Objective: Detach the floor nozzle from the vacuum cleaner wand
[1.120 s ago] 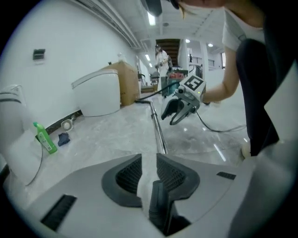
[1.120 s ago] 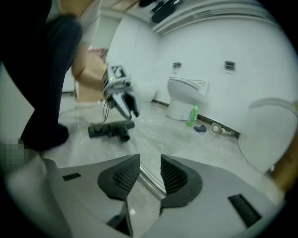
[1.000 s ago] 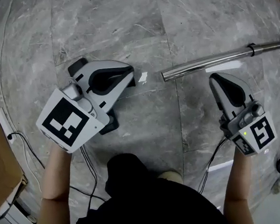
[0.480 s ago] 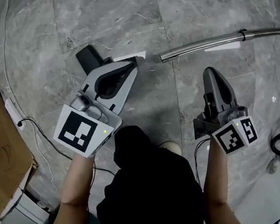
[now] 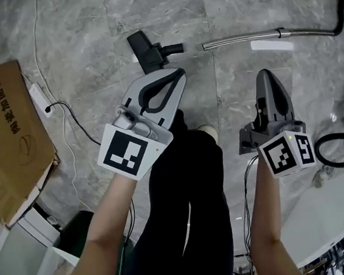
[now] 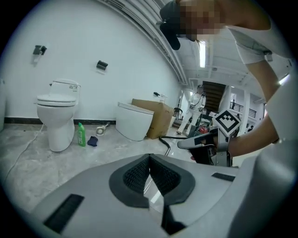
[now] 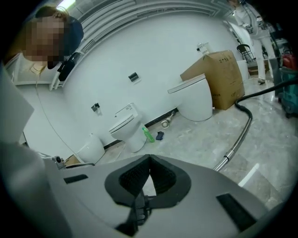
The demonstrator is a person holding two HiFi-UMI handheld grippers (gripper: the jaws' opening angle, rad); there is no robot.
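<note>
The black floor nozzle (image 5: pixel 151 52) lies on the grey marble floor, apart from the chrome wand (image 5: pixel 253 35); a short gap separates its neck from the wand's open end. The wand runs right into a black hose (image 5: pixel 338 19). My left gripper (image 5: pixel 180 73) is held high above the floor, below and right of the nozzle, shut with nothing between its pads (image 6: pixel 150 158). Below the wand, my right gripper (image 5: pixel 265 74) is also raised, shut and empty (image 7: pixel 149 160). The right gripper view shows the wand (image 7: pixel 235 144) on the floor beyond the jaws.
A cardboard box (image 5: pixel 13 138), a power strip (image 5: pixel 38 96) and a white cable (image 5: pixel 65 108) lie at the left. A black hose loop (image 5: pixel 338 147) lies at the right. A toilet (image 6: pixel 58 111), a green bottle (image 7: pixel 148 135) and another box (image 7: pixel 219 76) stand by the wall. The person's black-clad legs are below.
Both grippers have risen well away from the floor, so the nozzle and wand look smaller and farther. The nozzle, earlier half hidden by the left gripper, now lies in plain view.
</note>
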